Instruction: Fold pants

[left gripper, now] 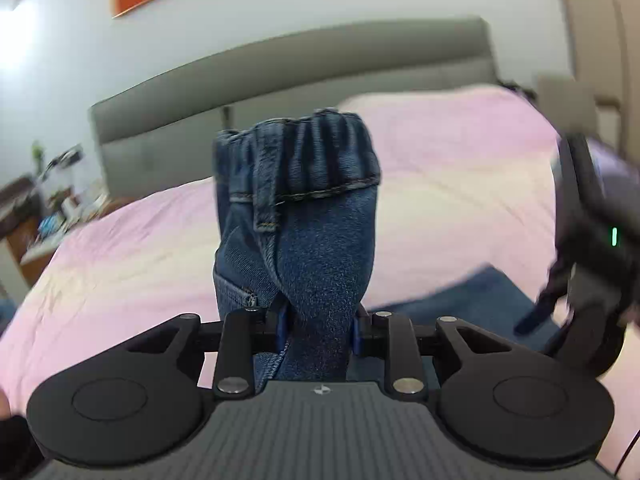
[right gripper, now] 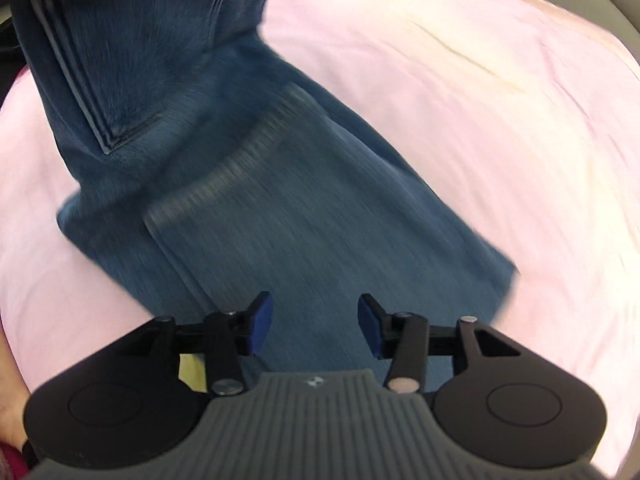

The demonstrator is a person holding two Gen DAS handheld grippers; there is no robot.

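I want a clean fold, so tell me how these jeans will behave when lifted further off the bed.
The jeans will probably stay floppy: the waistband bunches into pleats above the left claw. They likely drag, since much denim lies on the pink bedsheet. Slipping seems unlikely; the cloth is pinched tight. The right claw is open and holds nothing.

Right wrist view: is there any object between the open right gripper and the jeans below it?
No, nothing visible. The right gripper is open and empty, and only blurred denim of the jeans on the pink bedsheet lies beyond its pads. The left gripper holds the waistband end.
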